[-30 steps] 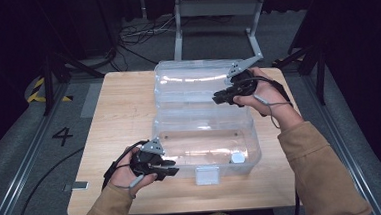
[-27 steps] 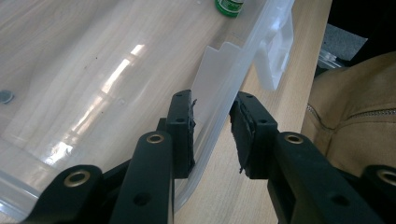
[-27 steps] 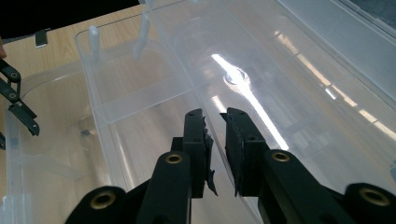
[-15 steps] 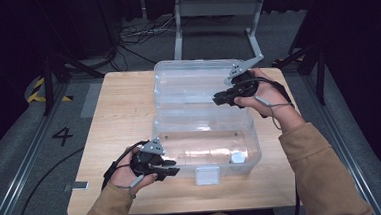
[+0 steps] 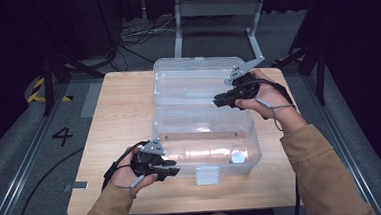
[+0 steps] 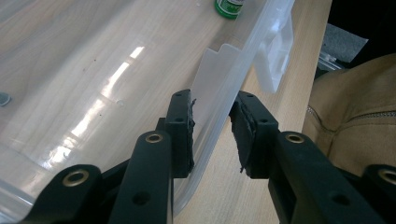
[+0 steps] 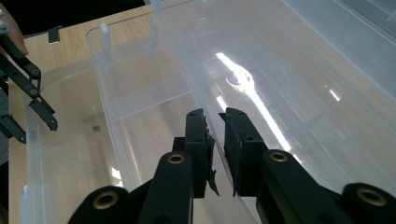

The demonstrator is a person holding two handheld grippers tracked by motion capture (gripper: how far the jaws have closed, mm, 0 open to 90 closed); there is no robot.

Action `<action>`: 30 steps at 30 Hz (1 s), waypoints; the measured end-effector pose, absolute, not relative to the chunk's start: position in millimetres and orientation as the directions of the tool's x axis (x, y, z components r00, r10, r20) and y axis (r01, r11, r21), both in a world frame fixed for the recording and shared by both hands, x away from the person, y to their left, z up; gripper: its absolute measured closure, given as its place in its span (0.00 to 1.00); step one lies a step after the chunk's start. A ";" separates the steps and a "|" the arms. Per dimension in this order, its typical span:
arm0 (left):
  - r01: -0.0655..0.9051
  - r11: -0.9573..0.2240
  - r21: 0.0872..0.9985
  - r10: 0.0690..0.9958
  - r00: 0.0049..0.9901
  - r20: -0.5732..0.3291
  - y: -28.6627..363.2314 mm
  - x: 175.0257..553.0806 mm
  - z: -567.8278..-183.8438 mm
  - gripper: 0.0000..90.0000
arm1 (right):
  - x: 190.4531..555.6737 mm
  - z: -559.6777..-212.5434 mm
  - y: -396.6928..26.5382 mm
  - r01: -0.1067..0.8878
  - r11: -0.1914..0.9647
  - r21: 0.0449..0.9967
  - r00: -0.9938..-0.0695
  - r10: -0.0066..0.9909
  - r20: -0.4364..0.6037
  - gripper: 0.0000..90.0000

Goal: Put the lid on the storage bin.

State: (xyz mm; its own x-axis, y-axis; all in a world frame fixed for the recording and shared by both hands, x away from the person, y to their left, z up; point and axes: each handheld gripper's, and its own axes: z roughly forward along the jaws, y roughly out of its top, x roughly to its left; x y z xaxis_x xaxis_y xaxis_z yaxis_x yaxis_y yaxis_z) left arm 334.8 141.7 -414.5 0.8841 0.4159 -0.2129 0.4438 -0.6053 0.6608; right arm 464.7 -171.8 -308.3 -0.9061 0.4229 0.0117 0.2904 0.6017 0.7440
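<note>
A clear plastic box (image 5: 252, 133) stands on the wooden table (image 5: 123, 106) with its hinged lid (image 5: 187, 80) thrown back. My left gripper (image 5: 174, 167) (image 6: 212, 109) is at the box's front left corner. Its jaws straddle the front wall (image 6: 243, 65), one pad inside and one outside, both pressing on the rim. My right gripper (image 5: 217, 100) (image 7: 214, 116) reaches in from the right, and its pads pinch the lid's right edge (image 7: 154, 28). A small green bottle with a white cap (image 5: 237, 157) (image 6: 229, 7) stands inside the box near the front right.
The box's white latch (image 5: 207, 175) (image 6: 275, 60) hangs from the front wall, above the table's near edge. A small grey disc (image 6: 3, 98) lies on the box floor. Bare wood spreads left of the box. Metal stand legs (image 5: 218, 15) and cables lie on the floor beyond.
</note>
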 end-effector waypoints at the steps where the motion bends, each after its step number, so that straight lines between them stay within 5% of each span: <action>1: 0.444 -0.605 0.661 0.415 0.884 -0.214 141.6 334.8 -414.6 0.77 | 464.7 -308.3 -171.8 0.290 0.602 0.744 -0.906 0.423 0.012 0.89; 30: 0.441 -0.603 0.664 0.408 0.887 -0.218 141.3 335.3 -416.0 0.77 | 448.9 -306.2 -172.6 0.260 0.614 0.745 -0.925 0.379 0.010 0.91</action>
State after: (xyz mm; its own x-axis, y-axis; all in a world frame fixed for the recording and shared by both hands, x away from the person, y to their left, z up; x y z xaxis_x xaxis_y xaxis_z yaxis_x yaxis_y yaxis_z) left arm 335.3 141.3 -416.0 0.8866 0.4081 -0.2175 0.4408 -0.6035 0.6645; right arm 448.9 -172.6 -306.2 -0.9252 0.3794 0.0099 0.2599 0.6143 0.7450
